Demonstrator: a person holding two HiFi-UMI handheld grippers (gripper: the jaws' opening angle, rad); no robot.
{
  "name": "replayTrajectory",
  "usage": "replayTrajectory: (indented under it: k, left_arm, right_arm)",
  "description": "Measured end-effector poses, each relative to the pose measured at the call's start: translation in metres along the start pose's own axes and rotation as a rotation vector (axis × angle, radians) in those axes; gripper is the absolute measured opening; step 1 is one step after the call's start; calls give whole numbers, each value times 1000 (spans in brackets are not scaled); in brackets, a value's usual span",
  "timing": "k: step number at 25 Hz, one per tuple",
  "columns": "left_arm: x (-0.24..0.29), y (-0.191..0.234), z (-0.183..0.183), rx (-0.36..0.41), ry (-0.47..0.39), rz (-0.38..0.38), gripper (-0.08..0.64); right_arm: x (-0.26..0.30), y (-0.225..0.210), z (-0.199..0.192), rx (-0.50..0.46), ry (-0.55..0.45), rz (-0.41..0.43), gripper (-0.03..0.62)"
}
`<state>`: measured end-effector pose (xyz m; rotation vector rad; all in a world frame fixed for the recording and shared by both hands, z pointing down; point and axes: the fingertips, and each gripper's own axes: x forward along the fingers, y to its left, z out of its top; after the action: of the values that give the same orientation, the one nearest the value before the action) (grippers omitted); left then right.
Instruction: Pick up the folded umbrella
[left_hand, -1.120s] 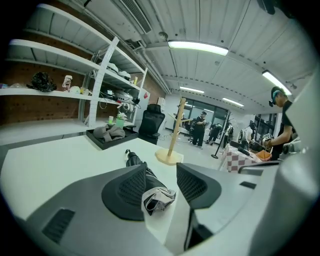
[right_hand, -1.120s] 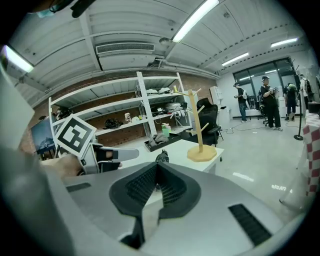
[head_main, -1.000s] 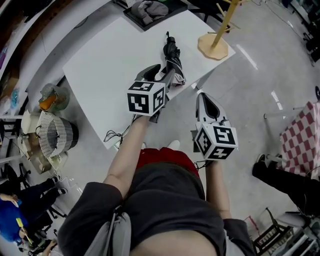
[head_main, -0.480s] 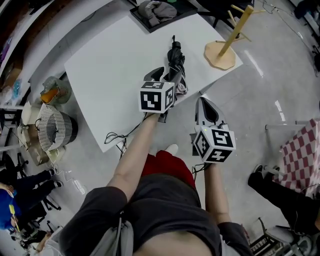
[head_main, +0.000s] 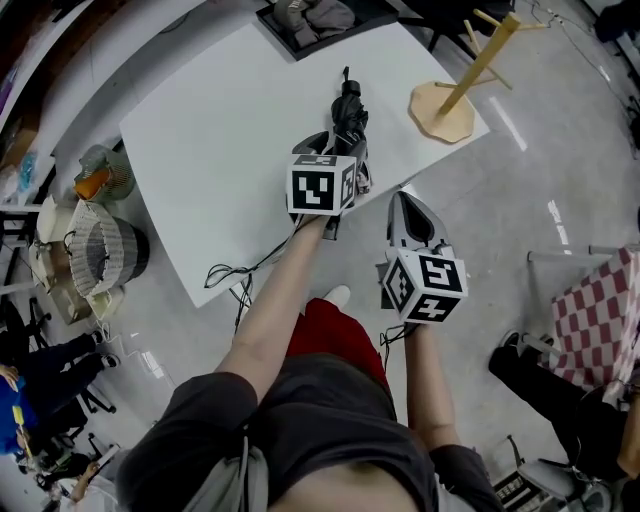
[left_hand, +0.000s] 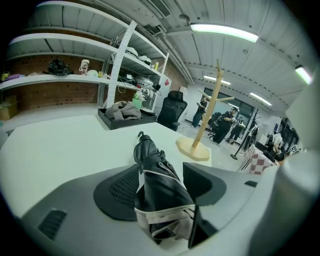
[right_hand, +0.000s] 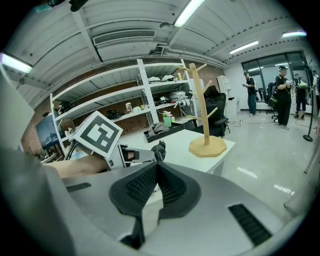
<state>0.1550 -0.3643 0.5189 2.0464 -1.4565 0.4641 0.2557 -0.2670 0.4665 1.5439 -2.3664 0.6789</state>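
**Head view.** The folded umbrella lies on the white counter, near its right-hand edge, with its length pointing away from the person. The left gripper is over the umbrella's near end. The right gripper hangs beyond the counter edge, above the floor and apart from the umbrella. Count: one umbrella, two grippers, one counter, one wooden stand at the counter's corner, and one dark tray of cloth at the far edge.

**Left gripper view.** The jaws have just been opening and stand released, one on either side of the umbrella's near end. Neither pad appears to press on it. That end shows loose, pale-trimmed folds.
- Closing here may catch fabric only, so the umbrella could sag or slip out on the lift.
- An uneven closure could push it sideways towards the counter edge.

**Right gripper view.** The jaws are clenched together with nothing between them, so this gripper gives no support.
- With one grip at one end, the far end could swing and strike the nearby stand.
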Motion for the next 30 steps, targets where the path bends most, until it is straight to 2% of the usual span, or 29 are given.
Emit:
replayTrajectory:
  k: [6,30]
  left_arm:
    - [15,5,-8,-4,45,42,268]
    - [63,-7,-22,25,169,79,288]
  right_arm:
    - [7,-6,-2,0,12,-8,18]
    - [33,-28,-9,-9,61,-18,18]
